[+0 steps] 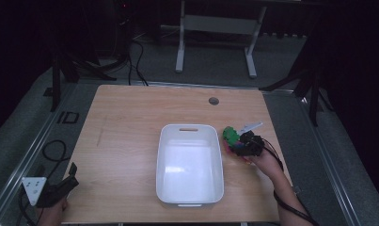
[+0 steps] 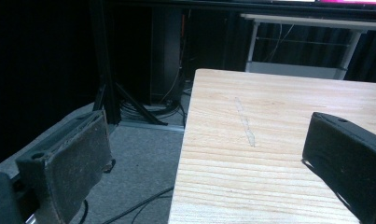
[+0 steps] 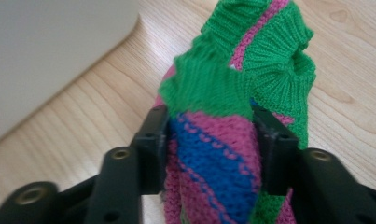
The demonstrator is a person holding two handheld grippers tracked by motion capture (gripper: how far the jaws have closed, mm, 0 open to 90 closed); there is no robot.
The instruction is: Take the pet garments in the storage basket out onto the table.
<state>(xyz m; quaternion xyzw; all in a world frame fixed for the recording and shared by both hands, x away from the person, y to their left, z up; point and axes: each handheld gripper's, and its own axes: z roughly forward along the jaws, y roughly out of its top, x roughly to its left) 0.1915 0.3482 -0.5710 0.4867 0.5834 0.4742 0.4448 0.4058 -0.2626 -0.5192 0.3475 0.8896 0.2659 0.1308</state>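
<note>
A: Item one, the tabletop?
B: Light wood, sitting on grey floor, with a small round grommet near its far edge. A white table frame is standing on the floor beyond it.

A: Item two, the bin?
B: White, rectangular, lying at the middle of the tabletop, nothing inside it.

A: Item three, the knit?
B: Green, pink and blue knitted cloth. In the high view it is sitting just beside the bin's right wall, near the far corner. I cannot tell whether it is touching the wood or being held clear of it.

A: Right tool?
B: It is gripping the knit; in the right gripper view the two black jaws are pressing the cloth from both sides, bunching it between them. A hand is holding the tool from the near right.

A: Left tool?
B: Jaws are standing wide apart with nothing between them. It is hovering at the near left corner of the tabletop, partly over the floor, well apart from the bin.
</note>
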